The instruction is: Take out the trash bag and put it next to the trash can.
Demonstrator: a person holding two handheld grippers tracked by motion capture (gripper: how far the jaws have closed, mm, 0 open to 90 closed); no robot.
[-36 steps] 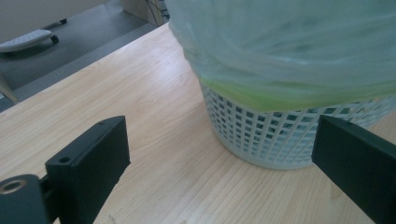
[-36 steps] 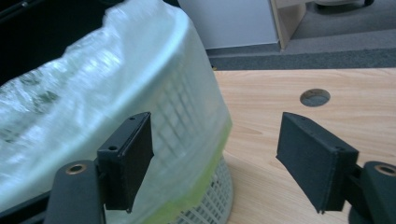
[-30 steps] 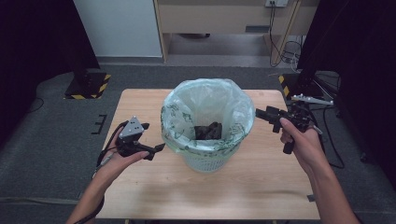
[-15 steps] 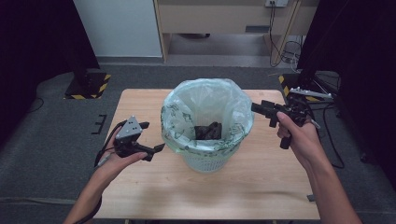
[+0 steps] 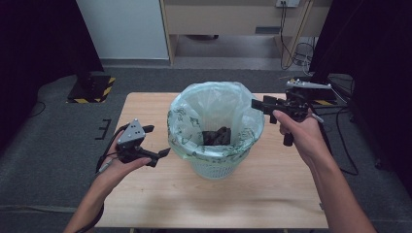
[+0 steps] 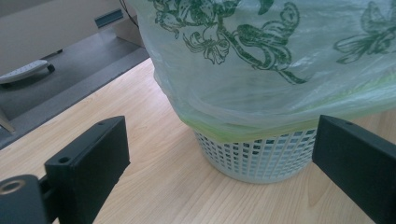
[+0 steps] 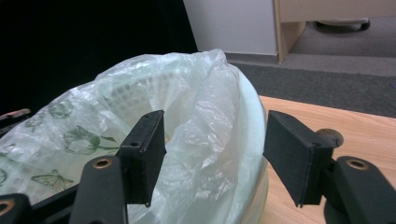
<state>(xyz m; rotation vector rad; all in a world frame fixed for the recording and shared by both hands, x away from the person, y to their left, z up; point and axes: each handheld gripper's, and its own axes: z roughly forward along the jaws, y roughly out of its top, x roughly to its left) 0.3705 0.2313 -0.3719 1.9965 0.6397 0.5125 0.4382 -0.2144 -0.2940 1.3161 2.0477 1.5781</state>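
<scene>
Bin [image 5: 214, 167] on table [image 5: 145, 194], bag [image 5: 216, 109] lining it, right gripper [image 5: 257, 104] at rim, jaws closing, unclenched astride bag edge, left gripper [image 5: 158, 141] released beside bin

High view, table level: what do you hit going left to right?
left gripper → bin liner → dark item inside the basket → right gripper → cables on the floor

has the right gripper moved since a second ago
Yes. The right gripper has moved up the high view along the bin's right rim, its jaws closing further around the bag's edge.
</scene>
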